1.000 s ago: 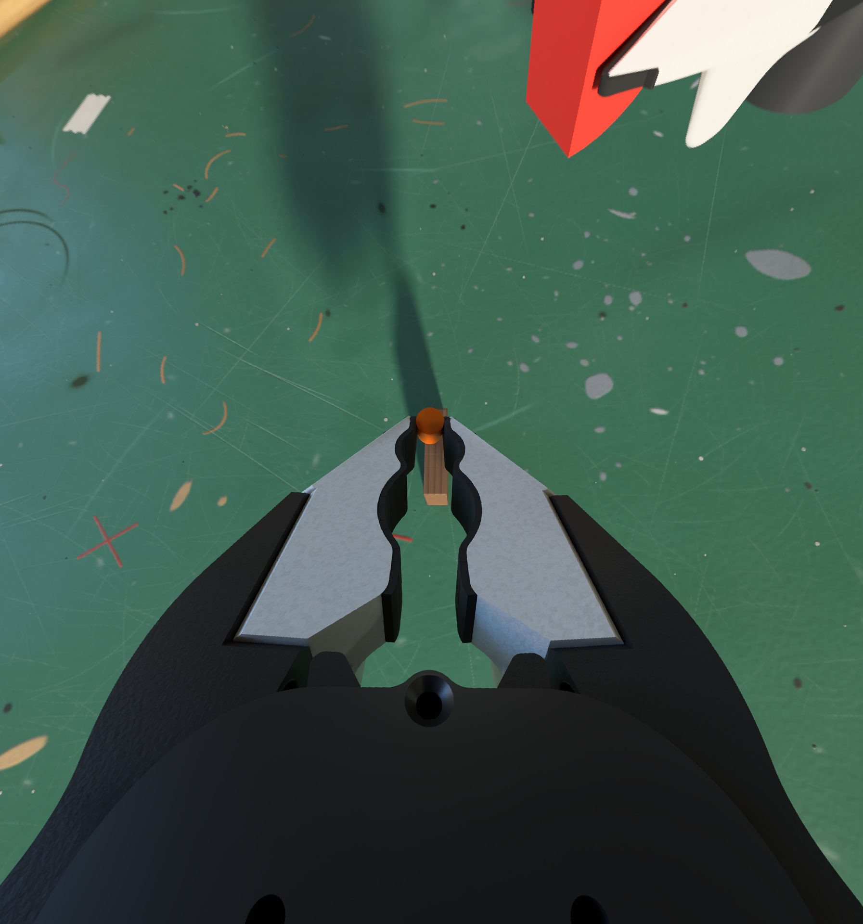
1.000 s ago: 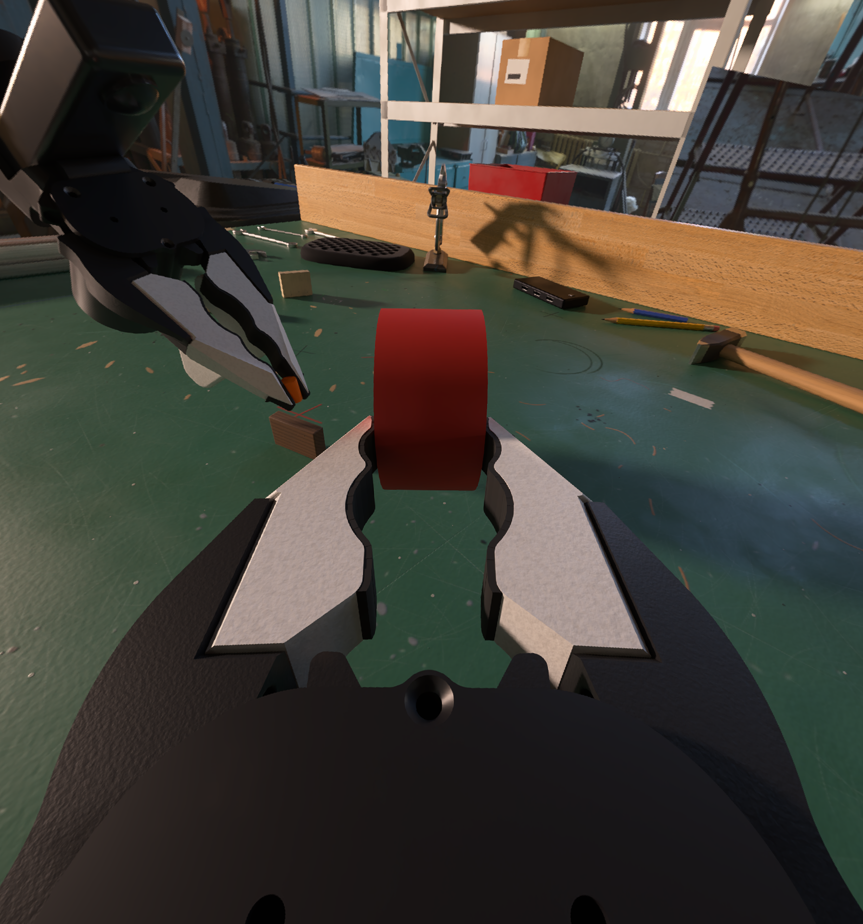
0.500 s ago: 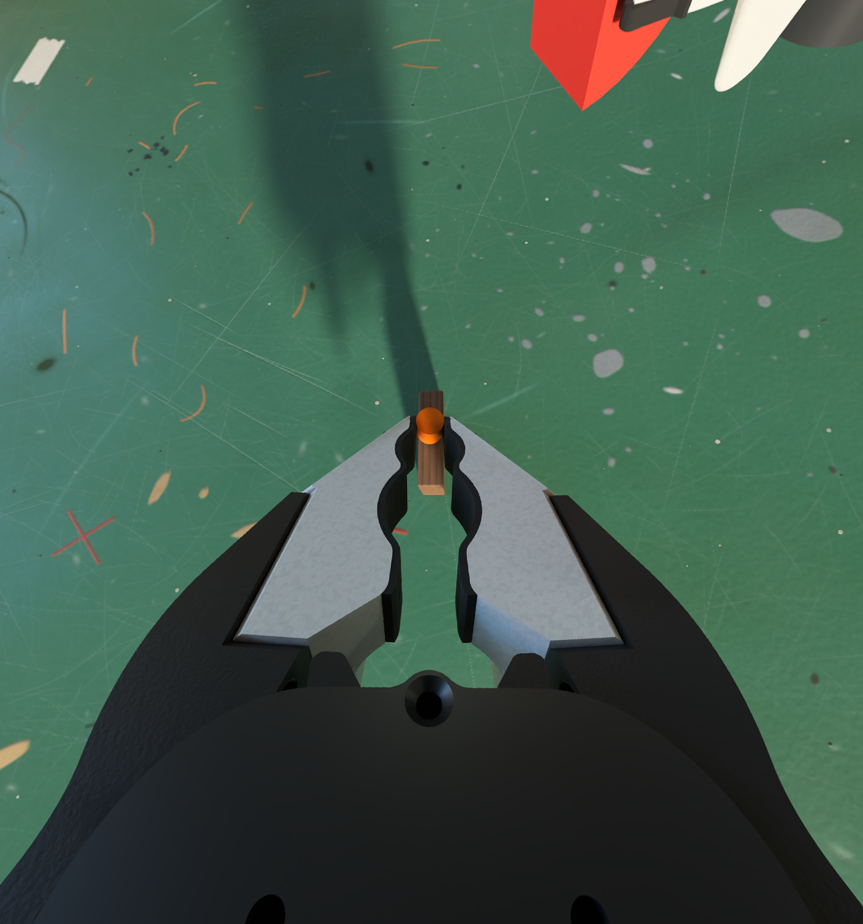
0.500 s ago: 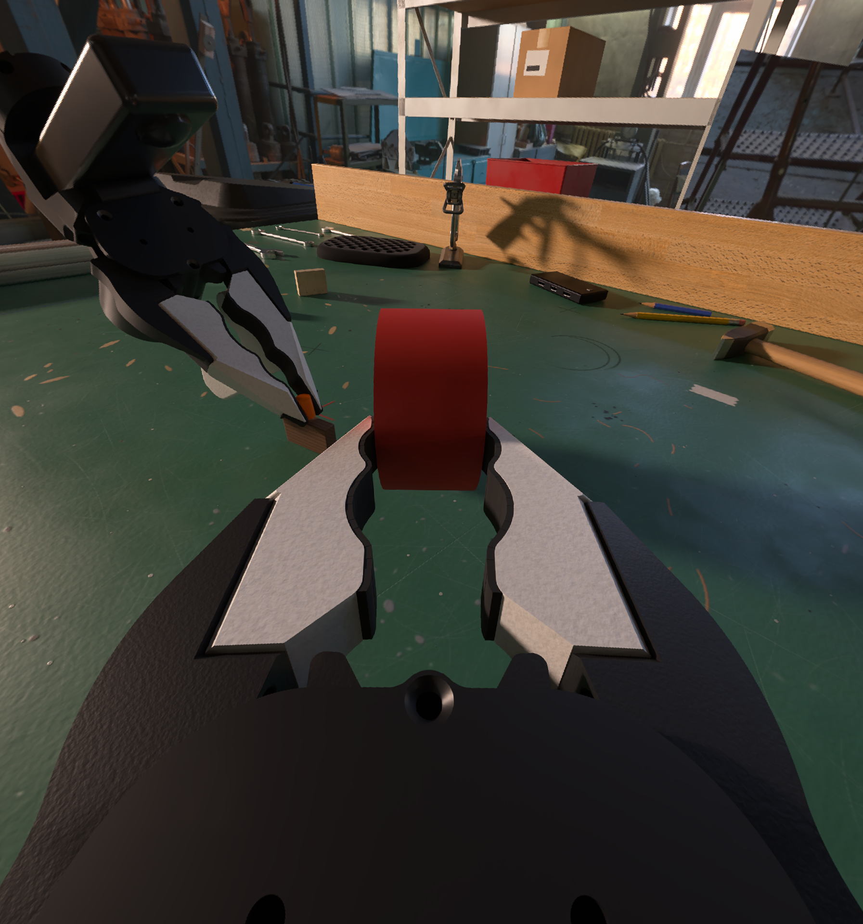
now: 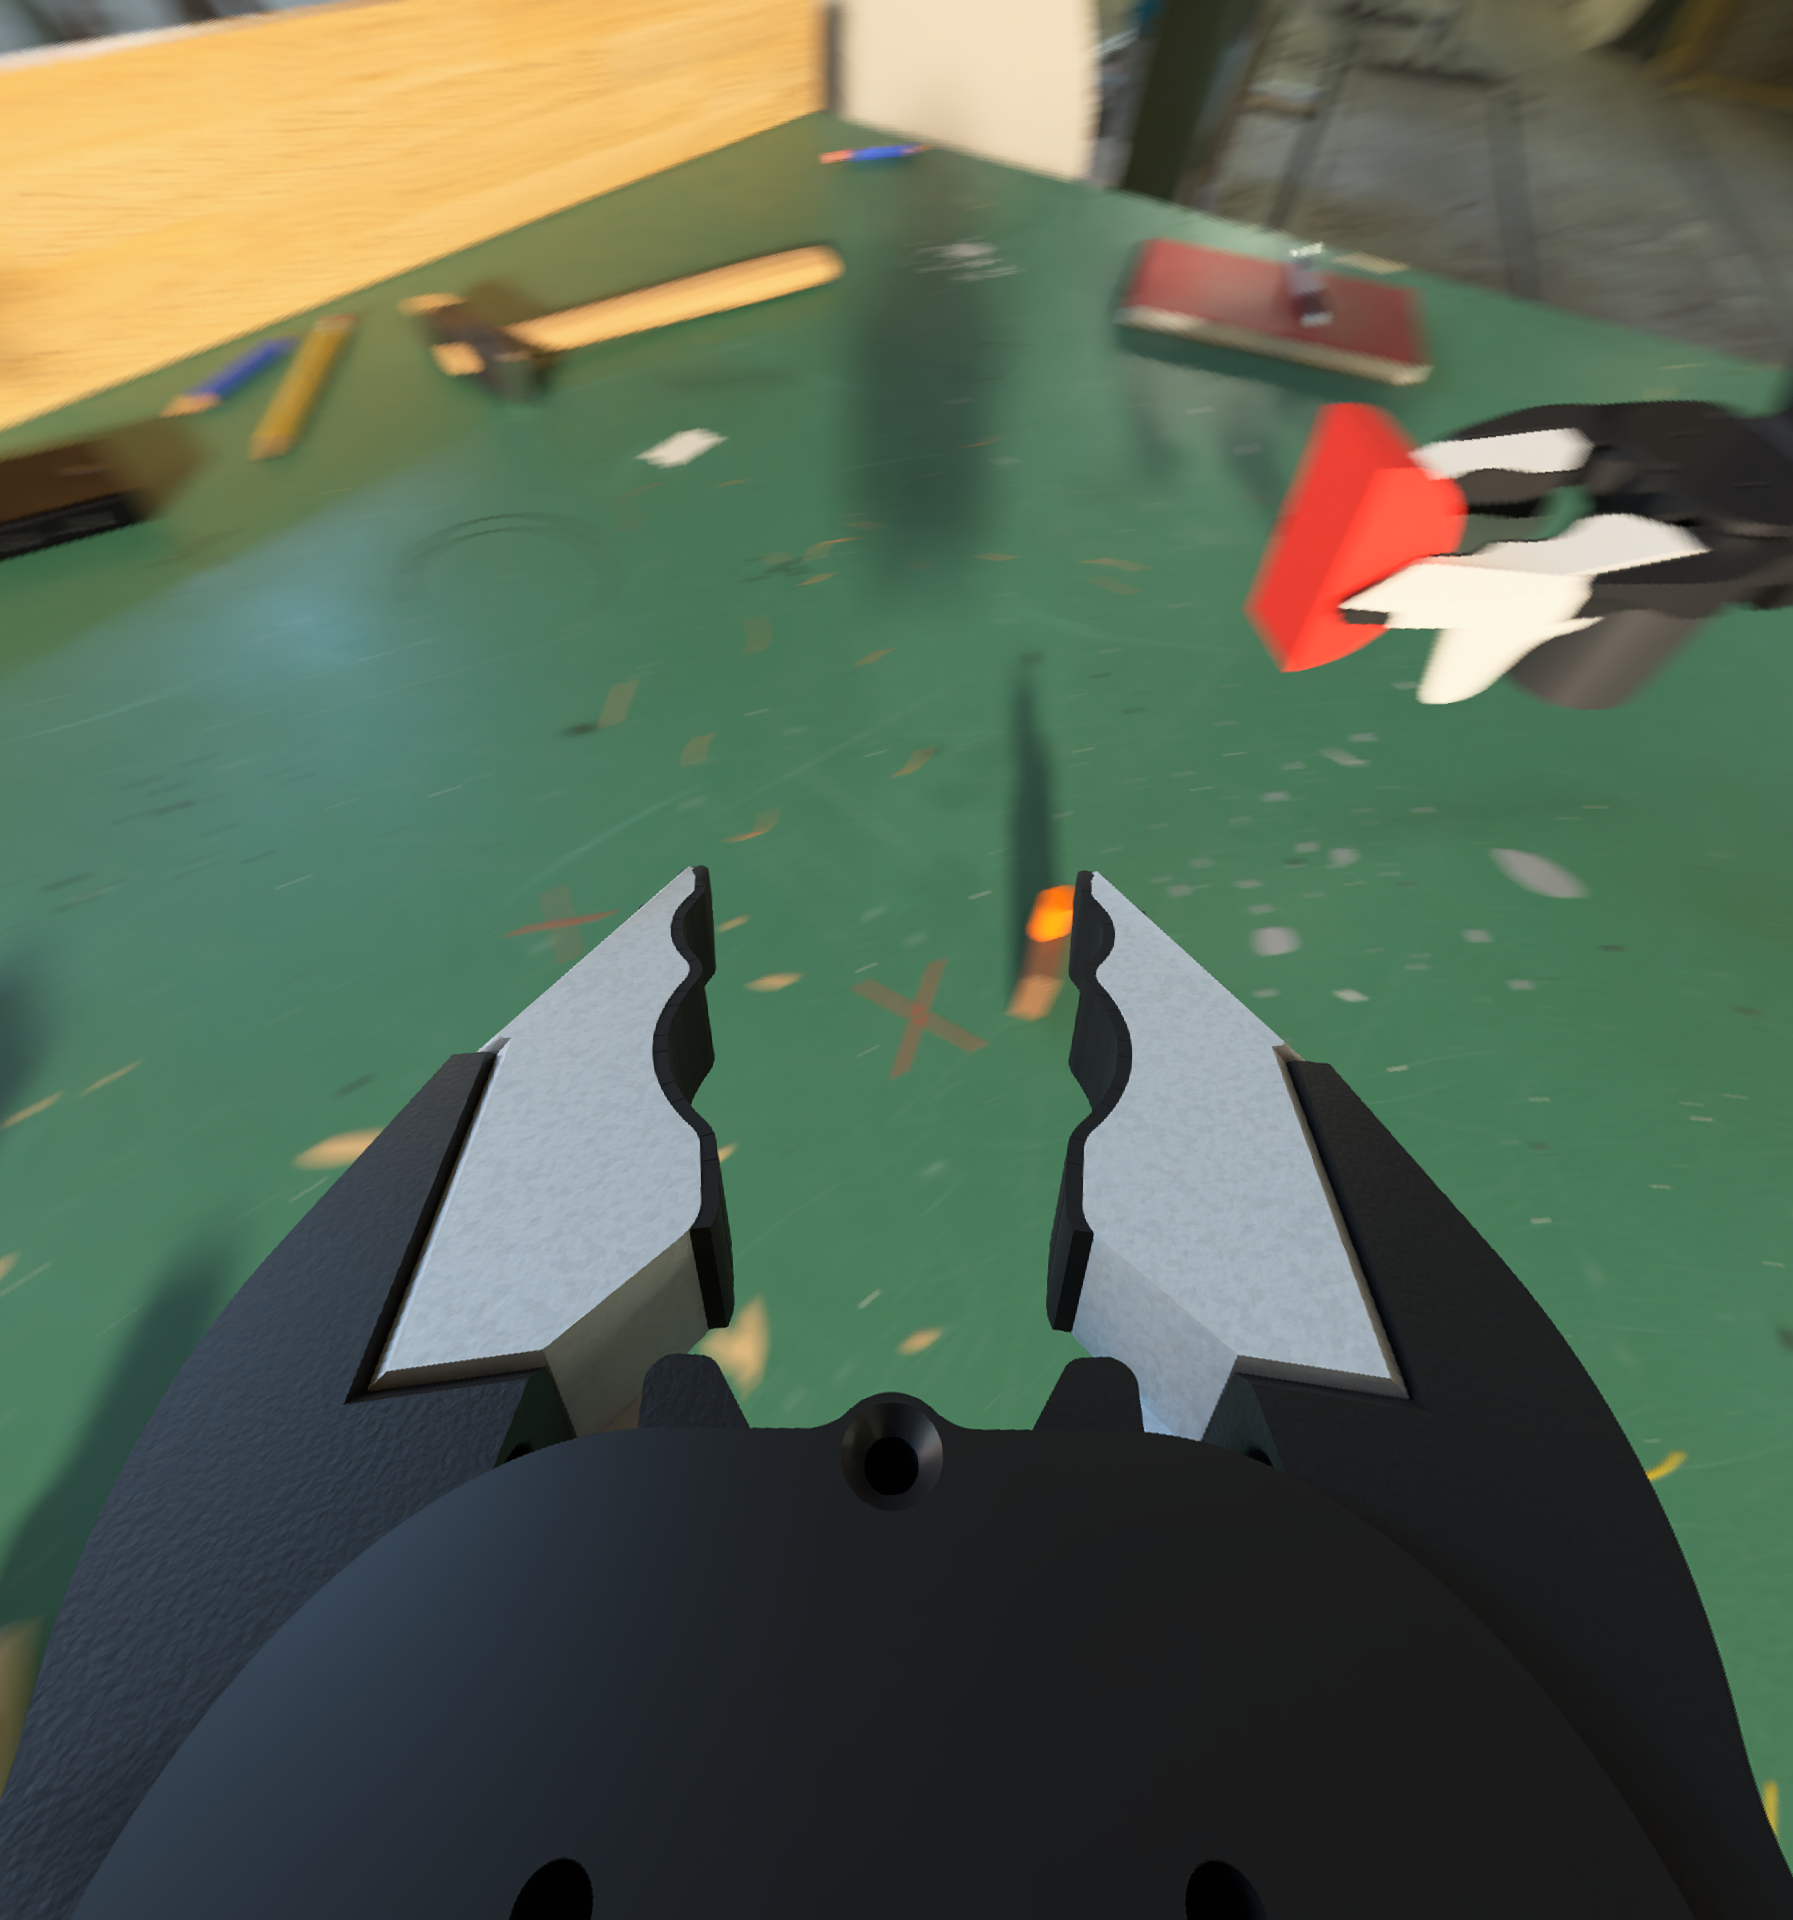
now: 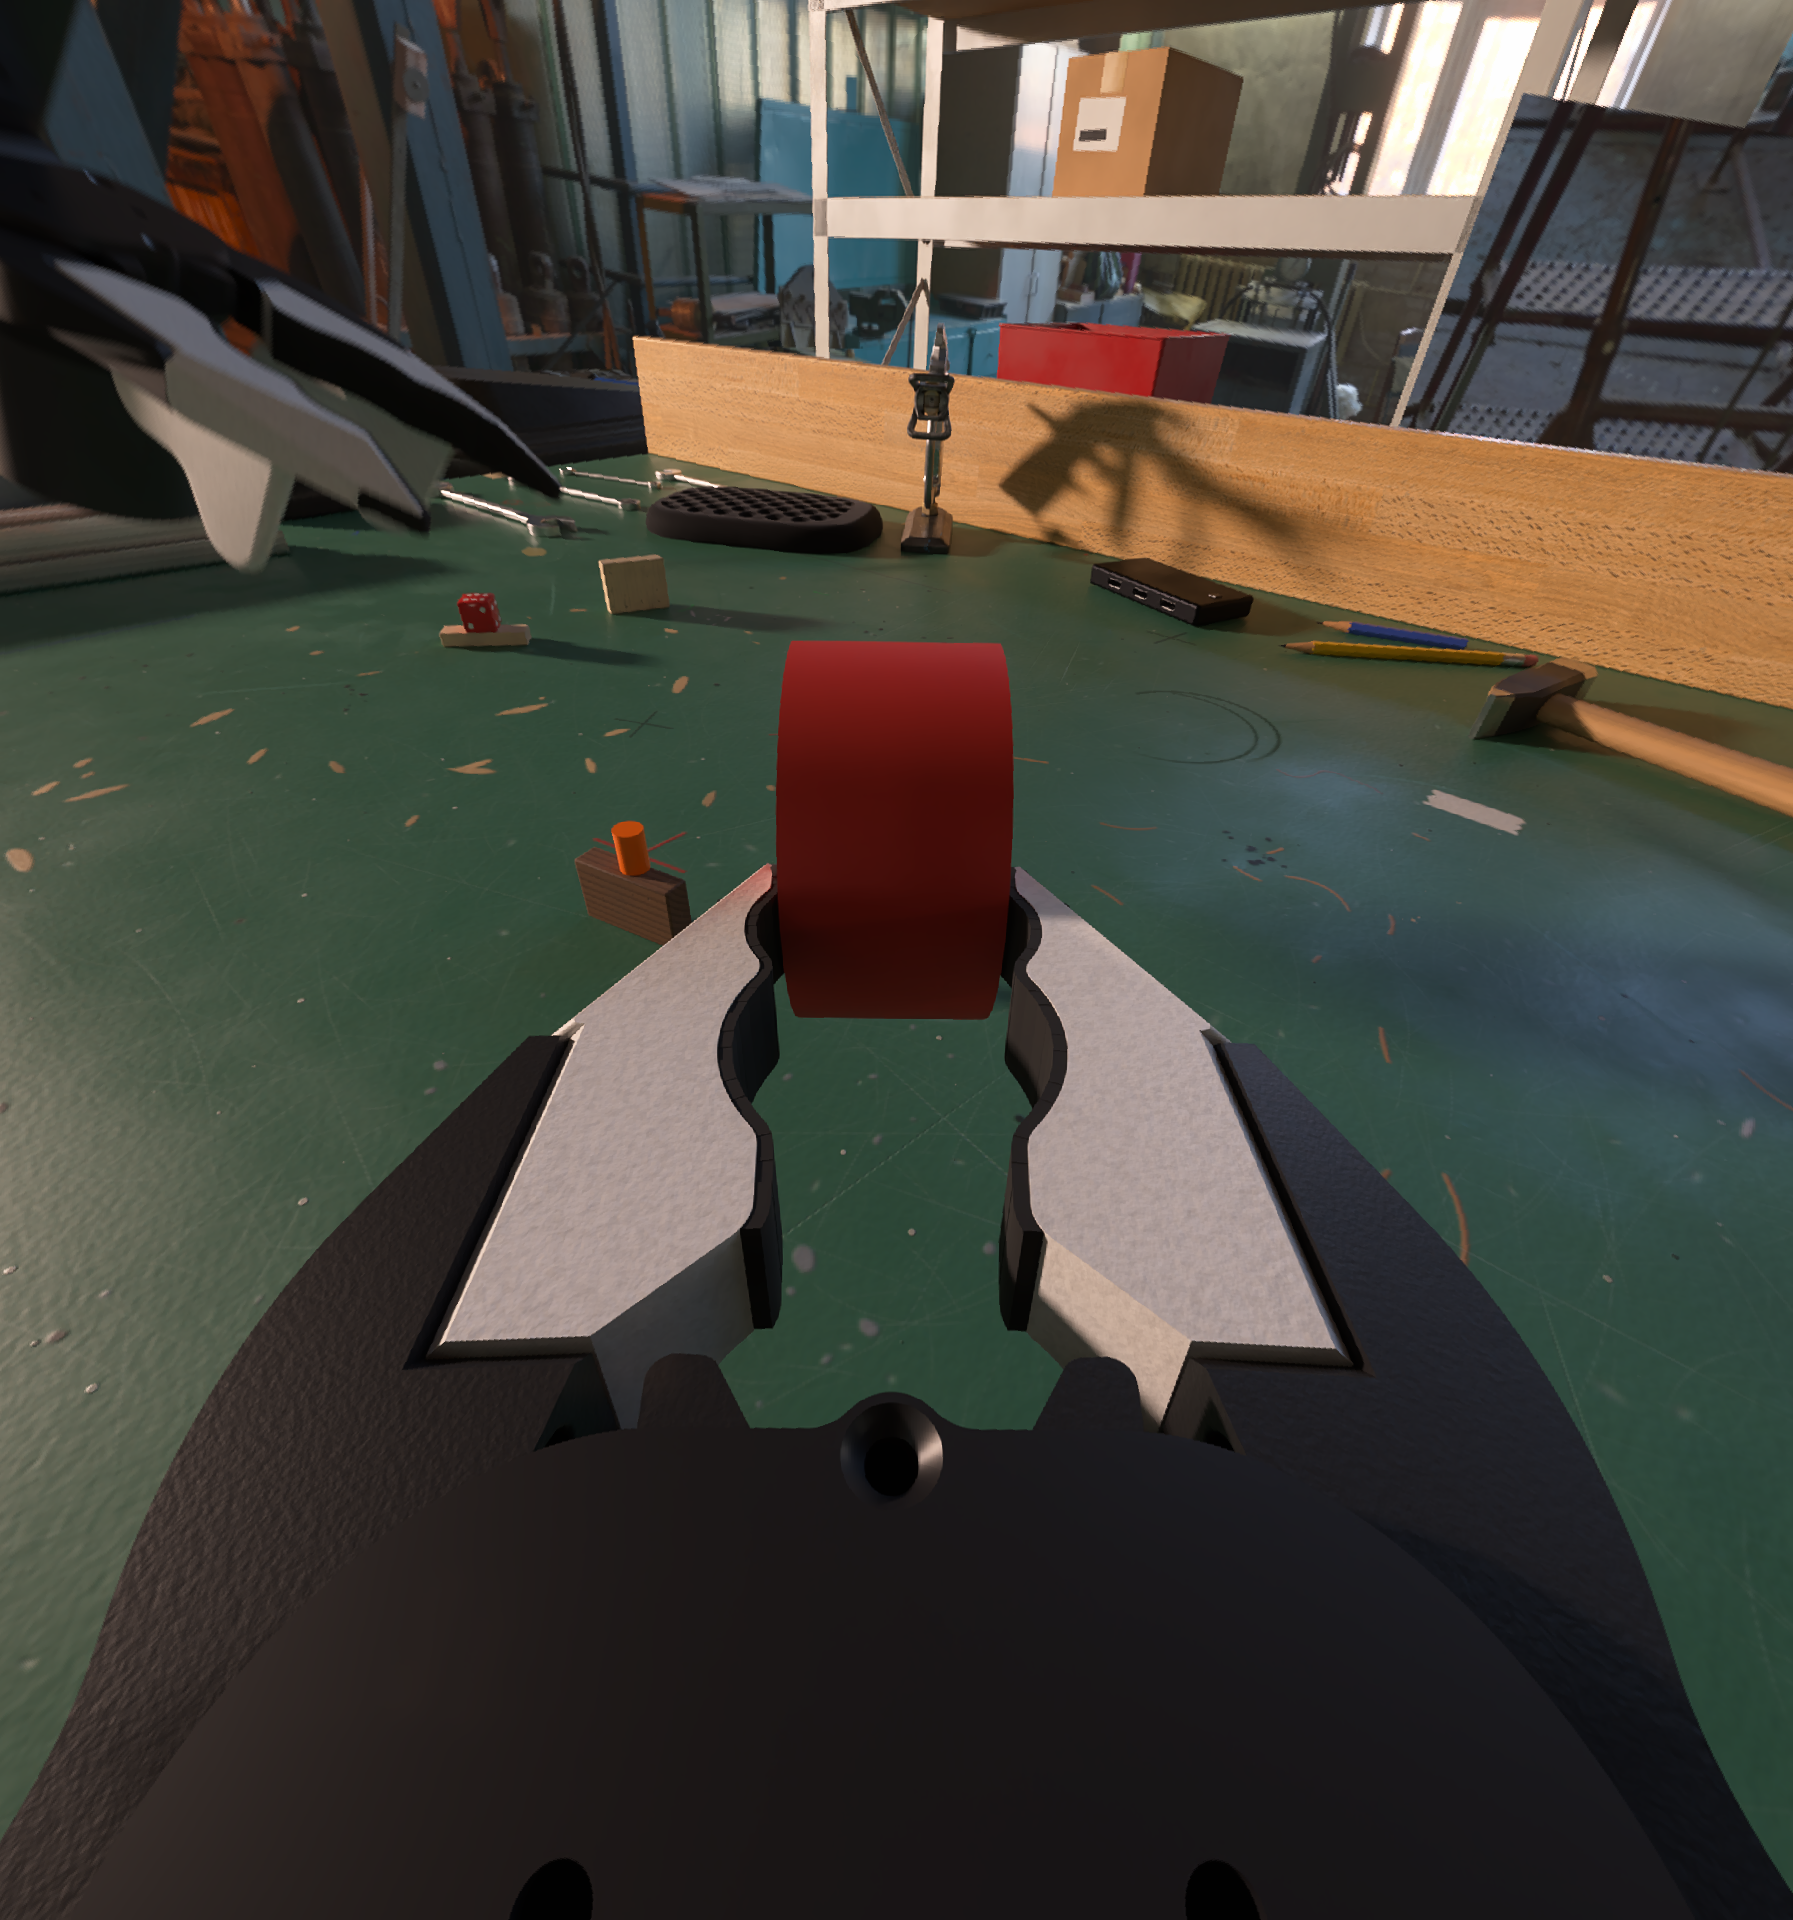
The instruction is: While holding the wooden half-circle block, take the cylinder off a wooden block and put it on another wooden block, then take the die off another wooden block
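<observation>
The left gripper [image 5: 890, 883] gapes empty above the green table [image 6: 248, 1039]; the right gripper [image 6: 894, 883] clamps the red half-circle block [image 6: 894, 821]. Left of it, the orange cylinder [image 6: 629, 847] stands on a dark wooden block [image 6: 627, 896]; farther left, the die [image 6: 477, 612] tops a pale block [image 6: 485, 635].

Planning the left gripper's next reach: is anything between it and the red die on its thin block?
Nothing visible blocks it. In the right wrist view the left gripper, jaws open, hangs above and left of the die on its thin wooden block. The pale cube sits to the right, apart.
</observation>
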`<move>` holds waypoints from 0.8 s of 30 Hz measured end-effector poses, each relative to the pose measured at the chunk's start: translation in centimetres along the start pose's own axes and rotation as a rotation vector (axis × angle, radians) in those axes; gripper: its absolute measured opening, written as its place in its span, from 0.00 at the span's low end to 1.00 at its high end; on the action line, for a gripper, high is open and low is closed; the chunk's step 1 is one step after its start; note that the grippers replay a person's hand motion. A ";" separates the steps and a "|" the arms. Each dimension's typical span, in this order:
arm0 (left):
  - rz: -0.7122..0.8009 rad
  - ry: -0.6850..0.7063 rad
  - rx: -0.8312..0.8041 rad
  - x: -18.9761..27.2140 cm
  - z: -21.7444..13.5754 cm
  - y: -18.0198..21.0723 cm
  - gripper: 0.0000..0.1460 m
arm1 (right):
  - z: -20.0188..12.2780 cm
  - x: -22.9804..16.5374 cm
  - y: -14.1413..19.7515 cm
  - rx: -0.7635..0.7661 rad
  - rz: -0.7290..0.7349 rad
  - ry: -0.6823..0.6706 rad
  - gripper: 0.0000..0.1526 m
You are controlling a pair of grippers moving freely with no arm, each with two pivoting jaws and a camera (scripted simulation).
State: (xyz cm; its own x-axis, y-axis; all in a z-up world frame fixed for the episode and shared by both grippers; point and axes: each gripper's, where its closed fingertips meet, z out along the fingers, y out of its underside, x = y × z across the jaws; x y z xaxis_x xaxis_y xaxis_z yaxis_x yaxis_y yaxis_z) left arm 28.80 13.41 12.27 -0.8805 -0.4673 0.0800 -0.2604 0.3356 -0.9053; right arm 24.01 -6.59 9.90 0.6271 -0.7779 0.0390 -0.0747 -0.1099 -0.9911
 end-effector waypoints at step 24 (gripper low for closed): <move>-0.252 -0.399 -0.762 -18.5 -11.2 14.5 0.25 | -0.2 0.0 -0.1 0.017 -0.006 0.009 0.26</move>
State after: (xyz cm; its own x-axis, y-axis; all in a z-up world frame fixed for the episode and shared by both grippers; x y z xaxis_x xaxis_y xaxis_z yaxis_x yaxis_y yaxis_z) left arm 36.85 36.03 2.30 -0.5955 -0.8023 -0.0405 -0.7447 0.5702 -0.3468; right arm 23.88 -6.71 10.08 0.6209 -0.7825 0.0464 -0.0575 -0.1044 -0.9929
